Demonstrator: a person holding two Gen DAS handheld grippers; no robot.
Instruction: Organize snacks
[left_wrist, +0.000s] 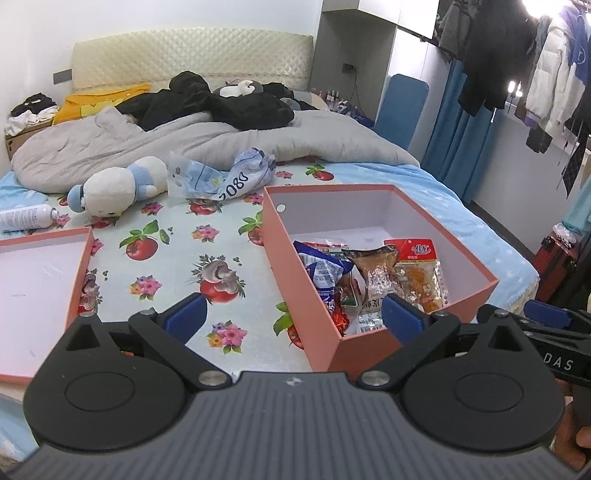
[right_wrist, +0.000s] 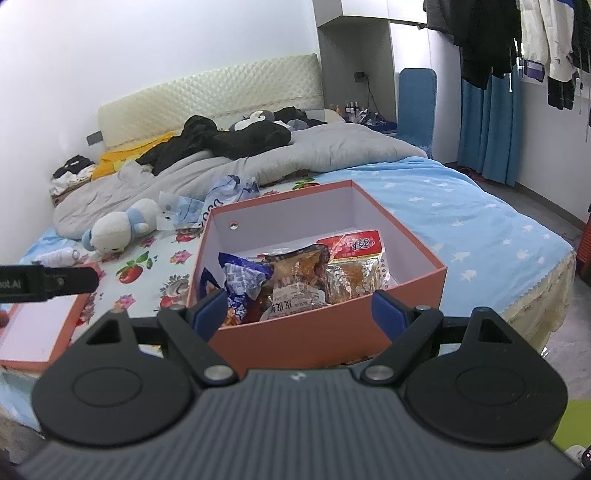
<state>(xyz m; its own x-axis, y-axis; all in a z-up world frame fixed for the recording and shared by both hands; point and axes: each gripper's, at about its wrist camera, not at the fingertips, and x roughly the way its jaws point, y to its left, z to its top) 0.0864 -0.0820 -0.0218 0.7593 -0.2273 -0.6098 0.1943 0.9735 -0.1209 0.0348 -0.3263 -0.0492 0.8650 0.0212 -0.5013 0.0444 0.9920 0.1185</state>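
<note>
Left of the snack-filled box (left_wrist: 369, 347) on the bed (left_wrist: 177, 258) lies its lid (left_wrist: 37, 288); the left claw (left_wrist: 291, 319), jaws apart and empty, is nearer it than the right claw (right_wrist: 295, 310), also apart.

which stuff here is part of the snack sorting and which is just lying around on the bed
Part of the job:
- pink box
- snack packets inside it
- box lid, lying open beside it
- both grippers, open and empty

Just lying about:
- plush toy
- spray can
- crumpled plastic bag
- grey duvet
- black clothes
</note>
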